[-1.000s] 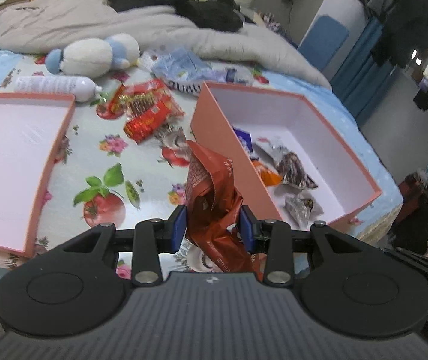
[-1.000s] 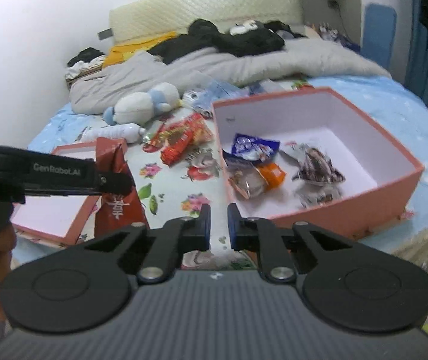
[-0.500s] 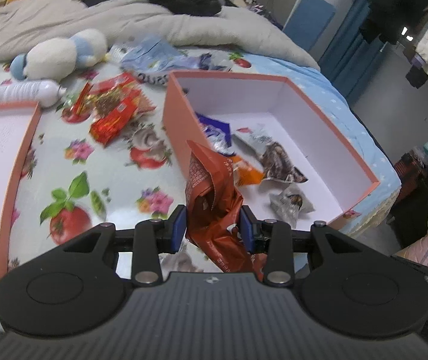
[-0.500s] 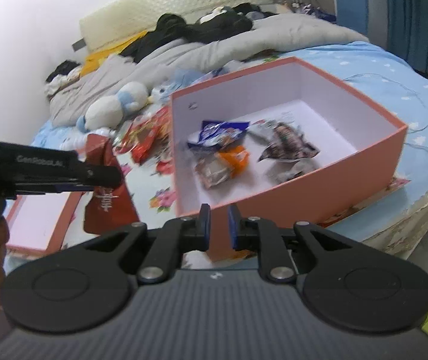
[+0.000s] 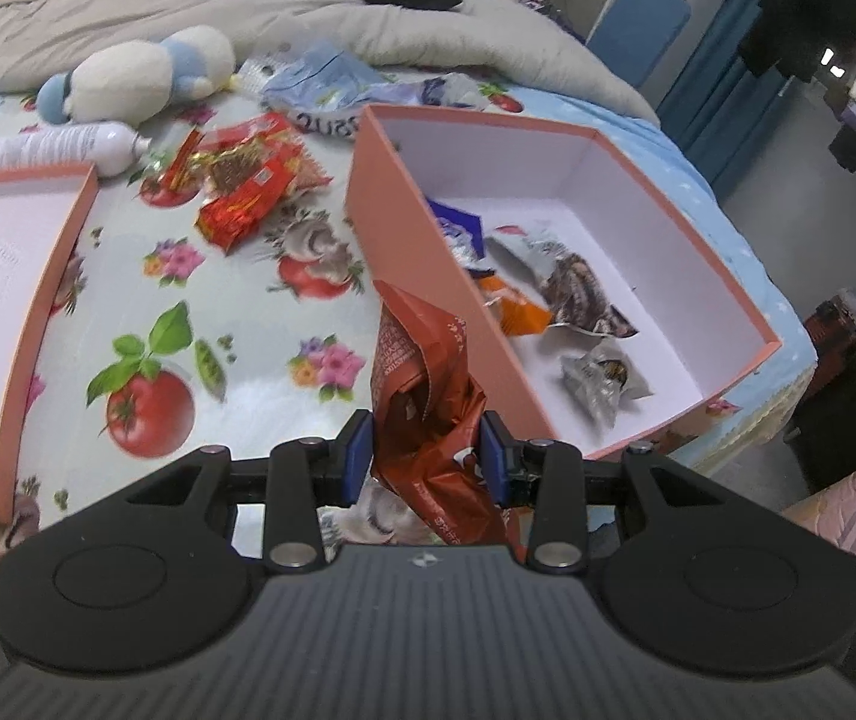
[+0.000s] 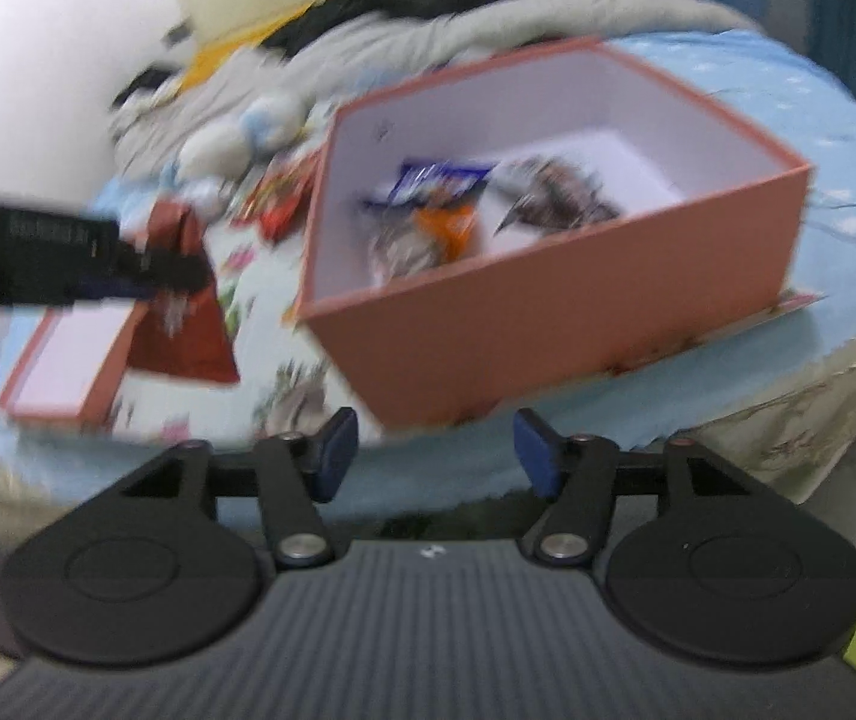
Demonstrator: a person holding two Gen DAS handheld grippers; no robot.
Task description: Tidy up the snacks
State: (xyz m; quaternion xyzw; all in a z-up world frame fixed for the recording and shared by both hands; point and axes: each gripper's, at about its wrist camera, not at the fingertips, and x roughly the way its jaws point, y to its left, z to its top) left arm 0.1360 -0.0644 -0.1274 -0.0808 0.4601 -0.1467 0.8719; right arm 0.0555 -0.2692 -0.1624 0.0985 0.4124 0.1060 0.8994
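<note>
My left gripper point(image 5: 426, 456) is shut on a crumpled dark red snack bag point(image 5: 422, 396), held just outside the near left wall of the salmon box point(image 5: 404, 264). Several snack packets point(image 5: 571, 294) lie inside that box. The blurred right wrist view shows the same red snack bag point(image 6: 182, 306) hanging from the left gripper point(image 6: 146, 264) left of the salmon box point(image 6: 547, 306). My right gripper point(image 6: 435, 450) hovers before the box's near wall. Its jaws are opening and nothing is between them. Red snack packets point(image 5: 248, 180) lie loose on the fruit-print cloth.
The box's shallow lid point(image 5: 2, 276) lies open side up at the left. A plush toy point(image 5: 140, 78), a white bottle point(image 5: 62, 144), a blue-white plastic bag point(image 5: 332, 84) and a grey blanket point(image 5: 248, 6) crowd the far side. The bed edge point(image 6: 727, 396) drops off near the box.
My right gripper has gone from shut to open and sunk toward the bed edge in front of the box. My left gripper has carried the red bag closer to the box's left wall.
</note>
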